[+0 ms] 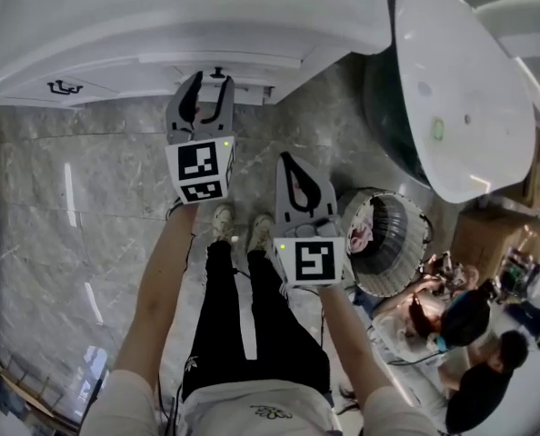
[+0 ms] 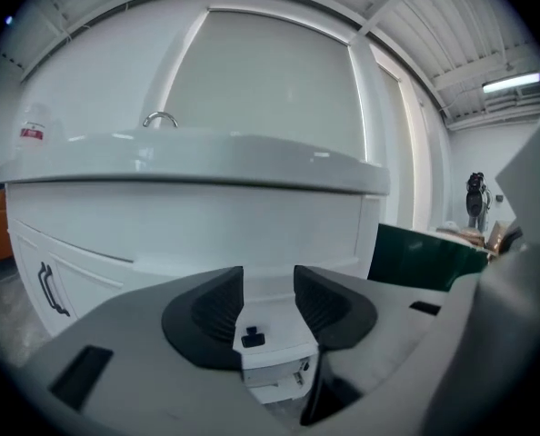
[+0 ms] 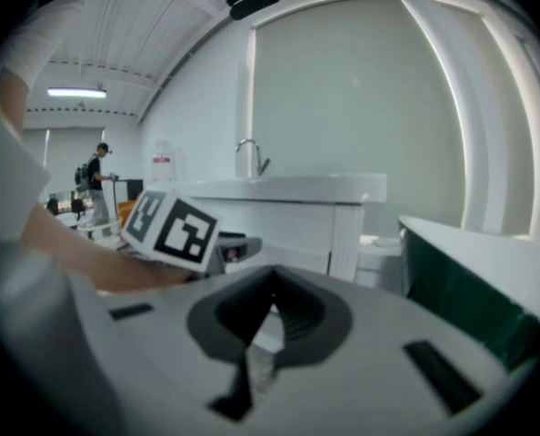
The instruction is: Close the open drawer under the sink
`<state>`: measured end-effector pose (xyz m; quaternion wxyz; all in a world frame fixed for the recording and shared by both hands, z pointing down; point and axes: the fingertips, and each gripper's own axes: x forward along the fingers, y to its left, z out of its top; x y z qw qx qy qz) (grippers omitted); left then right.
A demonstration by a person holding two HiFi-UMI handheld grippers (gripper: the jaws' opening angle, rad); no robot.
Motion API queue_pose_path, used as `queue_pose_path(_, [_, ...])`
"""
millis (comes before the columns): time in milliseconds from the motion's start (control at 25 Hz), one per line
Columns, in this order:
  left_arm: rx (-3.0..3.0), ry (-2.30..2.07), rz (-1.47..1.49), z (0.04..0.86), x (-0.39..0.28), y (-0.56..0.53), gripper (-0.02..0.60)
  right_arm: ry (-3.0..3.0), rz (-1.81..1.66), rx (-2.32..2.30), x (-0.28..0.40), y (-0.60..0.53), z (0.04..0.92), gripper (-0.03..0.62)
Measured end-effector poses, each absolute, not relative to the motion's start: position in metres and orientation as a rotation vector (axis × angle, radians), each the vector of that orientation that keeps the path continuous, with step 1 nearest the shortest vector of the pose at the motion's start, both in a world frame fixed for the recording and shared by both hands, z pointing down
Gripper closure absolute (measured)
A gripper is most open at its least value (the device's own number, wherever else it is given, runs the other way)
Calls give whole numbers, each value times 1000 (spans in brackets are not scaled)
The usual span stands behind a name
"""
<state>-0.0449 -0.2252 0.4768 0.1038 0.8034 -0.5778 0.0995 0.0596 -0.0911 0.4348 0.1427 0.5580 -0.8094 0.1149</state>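
**Two claws held before a white sink cabinet**

The left claw (image 1: 211, 82) is spread and holds nothing. Its tips are near the drawer (image 2: 275, 321) at the top centre of the head view, under the sink cabinet (image 1: 161, 16). The drawer's small dark handle (image 2: 252, 338) shows in the gap, not pinched. The right claw (image 1: 288, 166), lower right, is pressed together on nothing, above the grey marble floor (image 1: 88, 180).

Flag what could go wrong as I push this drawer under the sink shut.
1. The left gripper has its jaws open, with the drawer's small black handle in line between them and not gripped. A push could snag the handle or slide off it, skewing the drawer.
2. The right gripper, shut and empty, hangs close to the wire basket. A careless swing might knock it.
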Motion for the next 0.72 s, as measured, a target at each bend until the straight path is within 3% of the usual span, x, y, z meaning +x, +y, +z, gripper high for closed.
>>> queue_pose_path(400, [2409,-1796,53,269,-72,-145,546,-2416,257,1814,67,-84,261,566])
queue_pose_path(720, [2502,-1777,-203,110,-57,-38,566,-2505,121,1904,58,-22,117,566])
